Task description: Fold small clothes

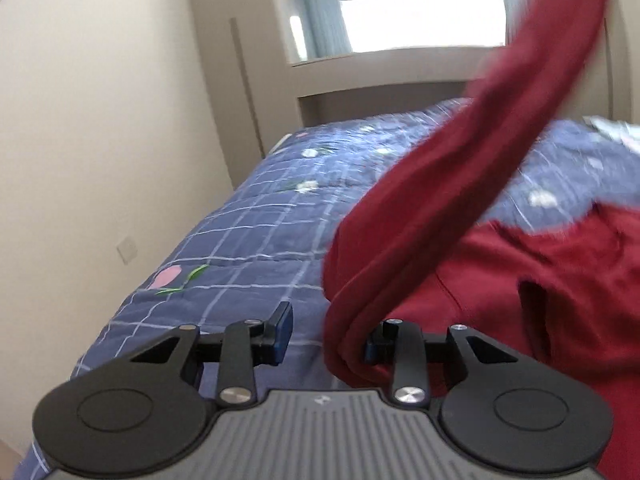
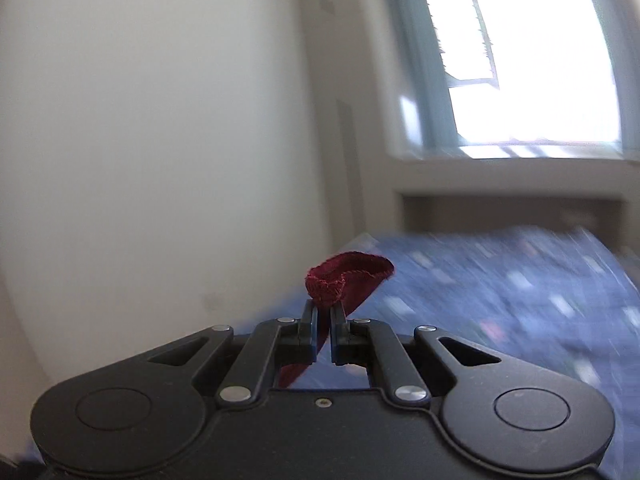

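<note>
Right gripper [image 2: 324, 320] is clamped tight on a hemmed corner of the dark red garment [image 2: 348, 276]; the corner pokes up past the fingertips and a strip of cloth hangs below between the jaws. Left gripper [image 1: 326, 334] stands part open: a thick rope of the same garment [image 1: 460, 184] runs down from the upper right and drapes against the right-side finger [image 1: 374, 346], but the left-side pad [image 1: 282, 332] is well clear of it, so I read that as not gripped. The rest of the garment lies bunched on the blue checked quilt [image 1: 248, 236] covering the bed, at the right of the left wrist view. Risks, as I judge them: the only firm hold is one small corner, so if the right hand pulls hard the hem can slip out and the whole piece drops in a heap. The cloth between the hands is twisted into a rope, not spread; folding from that state bakes in the twist and gives a lumpy fold. If the left jaws close where they are, they probably catch several layers at once rather than one edge, and the shape can't be opened flat. The right wrist view is motion-blurred, so the quilt there is hard to read.
</note>
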Demonstrator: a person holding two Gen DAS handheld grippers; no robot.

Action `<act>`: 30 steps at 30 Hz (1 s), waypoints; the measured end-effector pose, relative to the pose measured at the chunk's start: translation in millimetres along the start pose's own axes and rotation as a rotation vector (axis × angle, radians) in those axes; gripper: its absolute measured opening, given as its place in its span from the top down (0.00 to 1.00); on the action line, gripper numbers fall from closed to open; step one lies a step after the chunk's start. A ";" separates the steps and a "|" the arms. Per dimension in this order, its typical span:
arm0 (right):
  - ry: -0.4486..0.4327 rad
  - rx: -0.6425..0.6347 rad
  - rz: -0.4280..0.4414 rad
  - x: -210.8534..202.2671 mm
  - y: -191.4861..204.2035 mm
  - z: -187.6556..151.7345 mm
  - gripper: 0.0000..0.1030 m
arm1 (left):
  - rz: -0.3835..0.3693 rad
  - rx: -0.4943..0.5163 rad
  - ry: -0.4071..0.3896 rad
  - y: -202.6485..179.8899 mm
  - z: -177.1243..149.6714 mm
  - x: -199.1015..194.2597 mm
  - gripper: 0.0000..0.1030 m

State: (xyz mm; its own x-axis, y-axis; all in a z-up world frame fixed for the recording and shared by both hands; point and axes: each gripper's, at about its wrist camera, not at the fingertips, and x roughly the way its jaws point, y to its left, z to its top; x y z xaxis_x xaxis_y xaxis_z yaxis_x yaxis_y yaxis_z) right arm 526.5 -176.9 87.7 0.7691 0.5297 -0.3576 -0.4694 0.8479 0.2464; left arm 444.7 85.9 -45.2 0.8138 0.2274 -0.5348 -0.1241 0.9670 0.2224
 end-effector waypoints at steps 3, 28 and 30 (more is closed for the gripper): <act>0.089 0.139 -0.084 -7.9 -56.4 -59.3 0.95 | -0.035 0.043 0.013 -15.2 -7.8 -3.5 0.52; 0.212 0.397 -0.077 -45.2 -125.4 -174.2 0.52 | -0.287 0.281 0.027 21.6 -24.5 -23.0 0.25; 0.215 0.411 -0.082 -36.0 -126.4 -171.2 0.60 | -0.338 0.270 0.045 22.7 -23.2 -14.9 0.34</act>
State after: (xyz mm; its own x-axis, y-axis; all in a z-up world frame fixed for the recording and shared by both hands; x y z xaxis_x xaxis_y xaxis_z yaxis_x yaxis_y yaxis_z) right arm 483.9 -299.4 -84.8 0.6691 0.4901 -0.5587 -0.1667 0.8315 0.5299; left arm 416.6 107.2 -51.1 0.7570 -0.0868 -0.6477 0.3035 0.9245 0.2308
